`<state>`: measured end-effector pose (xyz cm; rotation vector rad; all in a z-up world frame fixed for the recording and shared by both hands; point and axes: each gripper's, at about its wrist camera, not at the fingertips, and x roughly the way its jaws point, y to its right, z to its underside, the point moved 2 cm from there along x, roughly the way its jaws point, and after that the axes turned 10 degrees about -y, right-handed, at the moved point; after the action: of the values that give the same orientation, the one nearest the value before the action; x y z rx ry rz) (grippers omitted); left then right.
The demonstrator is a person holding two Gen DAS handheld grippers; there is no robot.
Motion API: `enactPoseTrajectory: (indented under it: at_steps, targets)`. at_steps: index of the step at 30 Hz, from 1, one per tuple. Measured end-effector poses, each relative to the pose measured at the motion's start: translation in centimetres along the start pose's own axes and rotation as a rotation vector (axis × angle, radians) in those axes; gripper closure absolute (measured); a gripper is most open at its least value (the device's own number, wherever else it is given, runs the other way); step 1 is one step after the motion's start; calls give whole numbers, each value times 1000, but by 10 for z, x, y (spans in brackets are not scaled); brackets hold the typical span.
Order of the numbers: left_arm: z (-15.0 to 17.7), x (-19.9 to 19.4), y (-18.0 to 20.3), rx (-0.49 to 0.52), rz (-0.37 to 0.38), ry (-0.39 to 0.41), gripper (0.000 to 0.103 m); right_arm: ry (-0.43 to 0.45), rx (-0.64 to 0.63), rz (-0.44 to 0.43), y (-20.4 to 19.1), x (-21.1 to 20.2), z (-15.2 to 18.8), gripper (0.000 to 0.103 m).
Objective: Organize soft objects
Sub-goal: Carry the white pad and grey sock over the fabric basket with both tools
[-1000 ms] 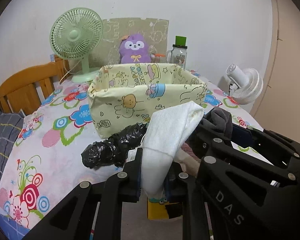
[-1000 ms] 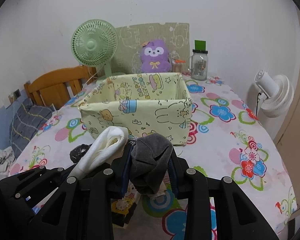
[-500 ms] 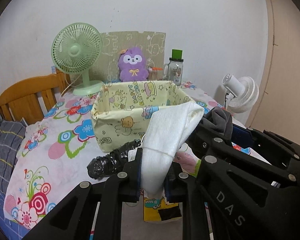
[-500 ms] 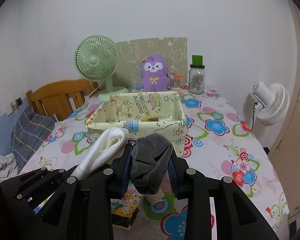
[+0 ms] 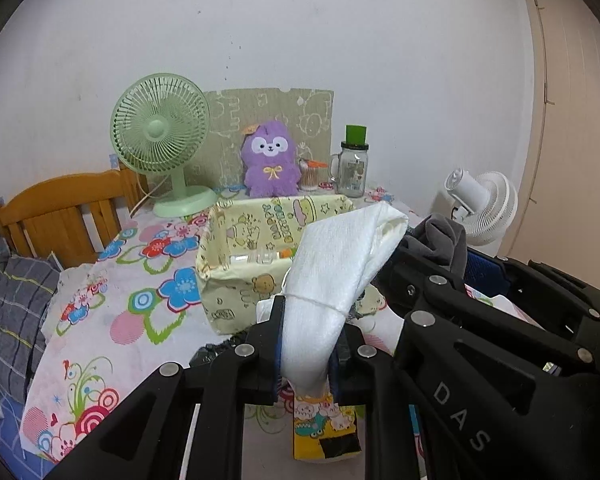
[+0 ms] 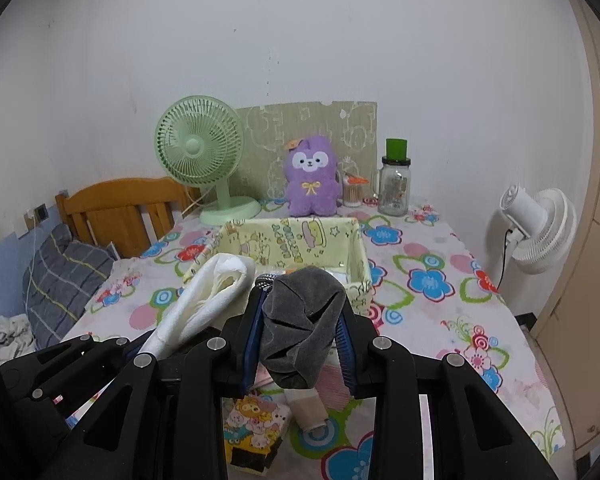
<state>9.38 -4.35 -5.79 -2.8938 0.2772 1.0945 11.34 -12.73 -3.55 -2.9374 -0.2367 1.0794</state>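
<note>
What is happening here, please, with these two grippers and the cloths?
A person is tidying soft things with a gripper in each hand. The left gripper is shut on a white cloth, and the right gripper is shut on a grey cloth. Both are held up above the flowered table, in front of the yellow fabric basket. Neither cloth is in the basket yet. A black bag lies on the table near the left gripper.
</note>
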Motion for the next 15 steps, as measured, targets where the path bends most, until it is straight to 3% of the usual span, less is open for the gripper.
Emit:
enactPoseTrajectory:
  at_steps: [15]
  targets:
    - [-17,7,-6,3,-9,10,88,22,-7,28,-1,8,-18,67]
